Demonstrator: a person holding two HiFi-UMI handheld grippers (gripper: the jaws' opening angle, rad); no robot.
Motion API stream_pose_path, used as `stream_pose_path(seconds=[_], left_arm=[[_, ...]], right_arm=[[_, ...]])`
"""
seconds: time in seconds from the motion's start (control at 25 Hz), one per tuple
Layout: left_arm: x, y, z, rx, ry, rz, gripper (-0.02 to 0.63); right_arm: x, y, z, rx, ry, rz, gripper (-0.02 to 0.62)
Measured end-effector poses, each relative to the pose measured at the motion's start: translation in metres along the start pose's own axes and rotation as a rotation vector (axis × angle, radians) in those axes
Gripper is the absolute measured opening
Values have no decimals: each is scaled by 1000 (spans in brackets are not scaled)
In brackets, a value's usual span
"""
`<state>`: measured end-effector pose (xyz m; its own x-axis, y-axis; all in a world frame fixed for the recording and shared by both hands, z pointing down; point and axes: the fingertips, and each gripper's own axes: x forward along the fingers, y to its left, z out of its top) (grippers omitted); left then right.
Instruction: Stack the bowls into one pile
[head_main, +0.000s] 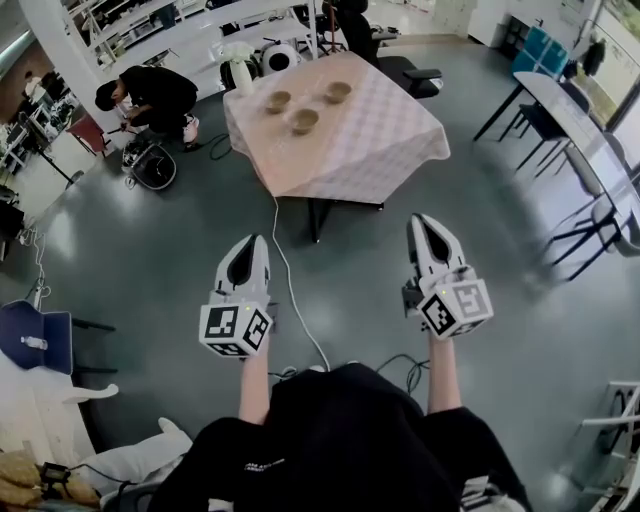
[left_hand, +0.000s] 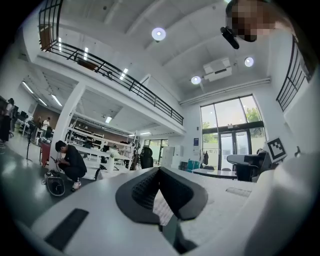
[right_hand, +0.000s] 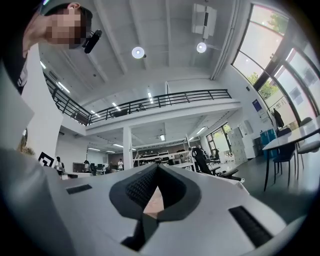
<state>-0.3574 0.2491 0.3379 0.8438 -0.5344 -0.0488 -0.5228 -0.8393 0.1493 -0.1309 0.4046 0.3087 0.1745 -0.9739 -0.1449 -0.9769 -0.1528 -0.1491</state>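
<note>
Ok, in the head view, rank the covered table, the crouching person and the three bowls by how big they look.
1. covered table
2. crouching person
3. left bowl, right bowl and front bowl: these look alike, so they share last place unranked.
</note>
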Motion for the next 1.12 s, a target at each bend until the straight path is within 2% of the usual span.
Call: stream_pose_path(seconds=[0.32, 0.64, 0.88, 1.12], left_arm=[[17, -27, -8, 9, 3, 2, -3], [52, -26, -24, 6, 48, 5, -3], [101, -17, -48, -11, 69, 2, -3], [179, 8, -61, -51, 86, 5, -3]], right_arm=[[5, -23, -4, 39, -6, 64, -8], [32, -47, -24, 105, 19, 99, -9], [73, -81, -43, 129, 40, 103, -9], [137, -117, -54, 129, 82, 88, -8]])
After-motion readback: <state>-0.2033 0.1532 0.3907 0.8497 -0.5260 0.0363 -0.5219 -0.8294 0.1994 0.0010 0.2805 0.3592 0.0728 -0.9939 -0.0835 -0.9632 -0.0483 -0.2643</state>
